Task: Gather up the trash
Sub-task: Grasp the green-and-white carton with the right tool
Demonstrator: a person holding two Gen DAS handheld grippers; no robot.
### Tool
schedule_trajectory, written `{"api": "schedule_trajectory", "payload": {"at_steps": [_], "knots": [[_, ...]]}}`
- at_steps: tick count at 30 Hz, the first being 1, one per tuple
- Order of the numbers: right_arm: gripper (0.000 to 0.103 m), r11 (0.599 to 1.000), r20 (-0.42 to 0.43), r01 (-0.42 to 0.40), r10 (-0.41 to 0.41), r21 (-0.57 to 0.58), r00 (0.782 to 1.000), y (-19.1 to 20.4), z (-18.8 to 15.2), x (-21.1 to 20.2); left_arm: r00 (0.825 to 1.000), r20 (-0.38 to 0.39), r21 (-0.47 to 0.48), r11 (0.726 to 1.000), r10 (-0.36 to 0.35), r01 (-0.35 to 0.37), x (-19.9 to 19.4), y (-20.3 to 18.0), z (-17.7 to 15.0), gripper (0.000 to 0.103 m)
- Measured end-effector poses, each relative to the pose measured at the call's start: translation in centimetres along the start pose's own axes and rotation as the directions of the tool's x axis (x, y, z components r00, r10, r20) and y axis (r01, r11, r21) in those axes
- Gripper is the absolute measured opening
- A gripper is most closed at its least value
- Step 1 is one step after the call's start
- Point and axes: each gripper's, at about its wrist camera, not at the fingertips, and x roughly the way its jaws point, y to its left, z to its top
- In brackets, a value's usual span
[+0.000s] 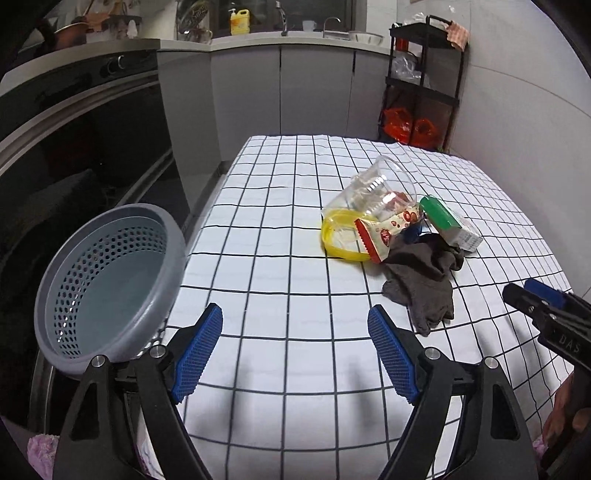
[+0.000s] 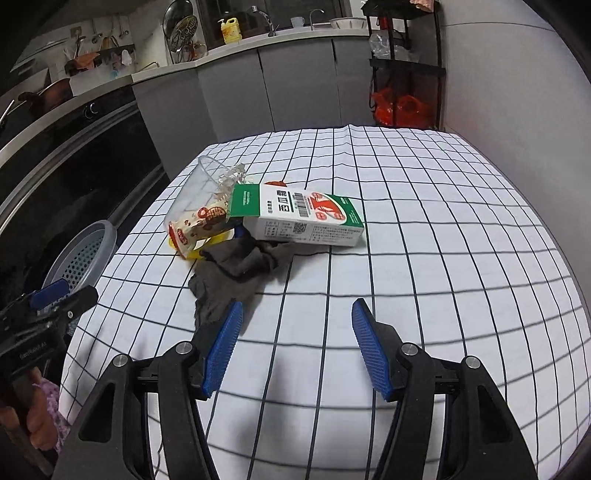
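A small heap of trash lies on the checked tablecloth (image 1: 280,177): a tipped clear plastic cup (image 1: 376,184) (image 2: 201,184), a yellow plastic ring (image 1: 332,236), a red-and-white snack wrapper (image 1: 388,229) (image 2: 199,221), a green-and-white carton (image 1: 447,221) (image 2: 306,218) and a crumpled grey cloth (image 1: 421,284) (image 2: 236,273). A grey perforated basket (image 1: 110,273) (image 2: 81,254) sits at the table's left edge. My left gripper (image 1: 295,310) is open over bare cloth, short of the heap. My right gripper (image 2: 297,305) is open too, its left finger level with the grey cloth's near edge.
A dark oven front (image 1: 74,110) runs along the left. Grey cabinets and a counter with a yellow bottle (image 1: 239,22) close the back. A black rack with red bags (image 1: 421,85) stands at the far right corner, beside a white wall.
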Motion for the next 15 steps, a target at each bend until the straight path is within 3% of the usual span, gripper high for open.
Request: {"api": "schedule_trajectory", "payload": {"at_steps": [8,15], "knots": [[0.059,0.999,0.023,-0.006,0.007,-0.042,1.0,-0.1,2.7,2.5,1.0,-0.013,0.001,1.0,0.0,0.0,1.7,-1.4,0.2,0.079],[0.061,0.992,0.037,-0.015,0.02,-0.126,0.999,3.0,4.1,4.1,1.0,-0.025,0.01,1.0,0.017,-0.017,2.7,-1.5,0.2,0.079]]}}
